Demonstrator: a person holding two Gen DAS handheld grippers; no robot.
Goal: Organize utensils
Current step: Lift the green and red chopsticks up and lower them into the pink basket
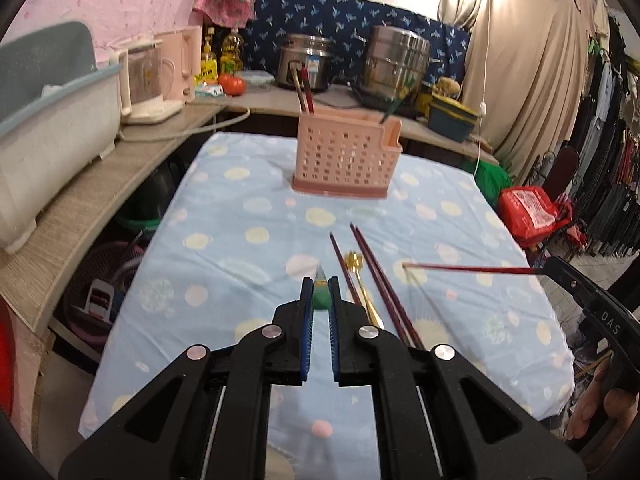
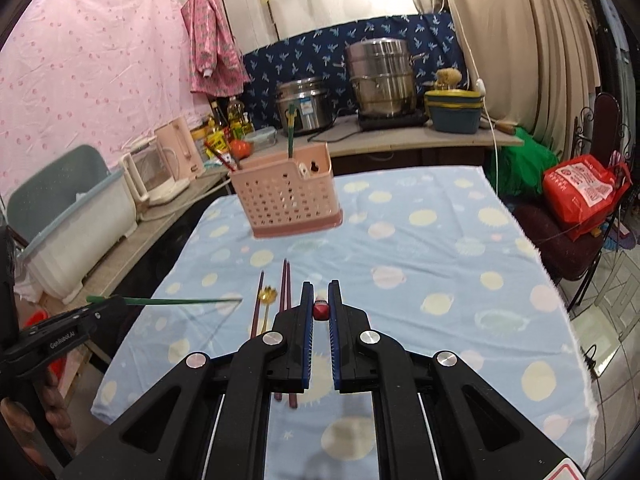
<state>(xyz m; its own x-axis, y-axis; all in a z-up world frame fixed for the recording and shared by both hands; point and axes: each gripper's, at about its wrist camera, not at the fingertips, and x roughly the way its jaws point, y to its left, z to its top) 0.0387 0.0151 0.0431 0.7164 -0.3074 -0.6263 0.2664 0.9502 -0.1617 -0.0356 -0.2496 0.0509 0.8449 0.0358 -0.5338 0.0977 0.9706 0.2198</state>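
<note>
Progress roughly midway, by judgement: pink utensil caddy, upper centre of the left wrist view, already loaded with two dark red chopsticks at its left end and one green chopstick at its right. Left gripper clamped on a green chopstick, seen end-on between the pads. Right gripper clamped on a red chopstick. Remaining on the blue dotted tablecloth, lower centre: three dark chopsticks and a gold spoon. Legible writing: "DAS" on the right gripper body, "GenRobot.AI" on the left. Print on the red bag unreadable.
</note>
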